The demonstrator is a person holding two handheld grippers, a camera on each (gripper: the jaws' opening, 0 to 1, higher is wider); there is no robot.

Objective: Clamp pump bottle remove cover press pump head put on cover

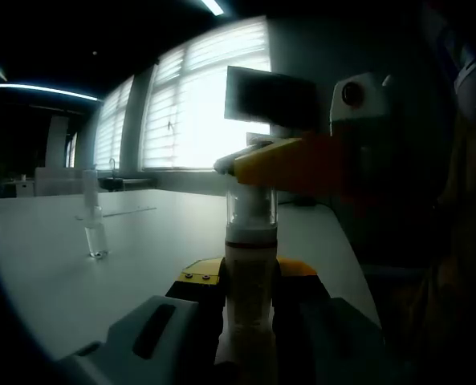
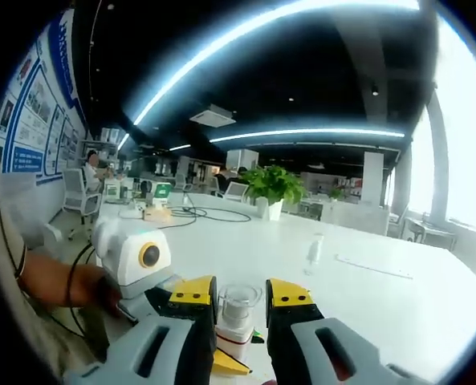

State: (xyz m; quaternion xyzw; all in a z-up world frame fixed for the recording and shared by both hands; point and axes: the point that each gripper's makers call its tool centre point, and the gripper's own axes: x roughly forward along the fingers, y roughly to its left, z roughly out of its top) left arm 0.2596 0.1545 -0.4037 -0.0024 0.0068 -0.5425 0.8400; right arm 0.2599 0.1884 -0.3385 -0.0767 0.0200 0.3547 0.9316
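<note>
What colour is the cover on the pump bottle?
Clear, see-through cover on the pump bottle; best in the right gripper view.

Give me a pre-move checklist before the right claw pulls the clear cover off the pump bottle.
1. Bottle clamped: ok. The left claw has its jaws against both sides of the pump bottle.
2. Bottle upright: ok, it stands vertical on the white table.
3. Cover in place: ok, the clear cover sits on top.
4. Right claw aligned: ok, the right claw straddles the cover, one jaw on each side.
5. Right claw gripping the cover: cannot tell; gaps seem to remain beside it.
6. Nearby clutter: ok, the small clear bottle stands well apart.
</note>
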